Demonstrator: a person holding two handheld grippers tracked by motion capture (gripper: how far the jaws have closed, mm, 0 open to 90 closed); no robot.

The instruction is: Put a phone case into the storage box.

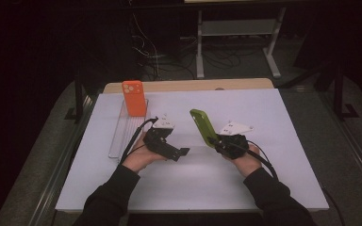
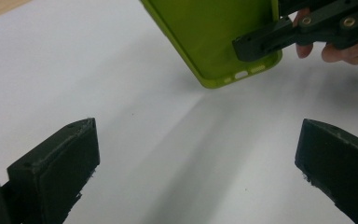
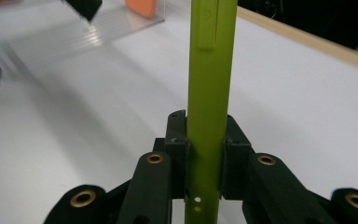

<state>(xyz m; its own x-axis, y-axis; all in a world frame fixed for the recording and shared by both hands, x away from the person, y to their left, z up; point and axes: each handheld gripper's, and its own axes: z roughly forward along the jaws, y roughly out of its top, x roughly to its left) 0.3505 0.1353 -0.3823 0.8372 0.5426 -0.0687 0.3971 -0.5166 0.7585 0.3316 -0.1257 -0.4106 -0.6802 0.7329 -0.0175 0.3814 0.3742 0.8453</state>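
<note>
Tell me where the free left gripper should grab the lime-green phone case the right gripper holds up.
Probably the upper end of the lime-green phone case, pinched across its thin faces from the left gripper's side. The right gripper is clamped on the lower end near the port cutouts, and the case tilts up off the white table, leaving the upper end free.

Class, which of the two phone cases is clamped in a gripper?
The green case, pinched by the right gripper above the table; the orange case stands in the clear rack.
</note>
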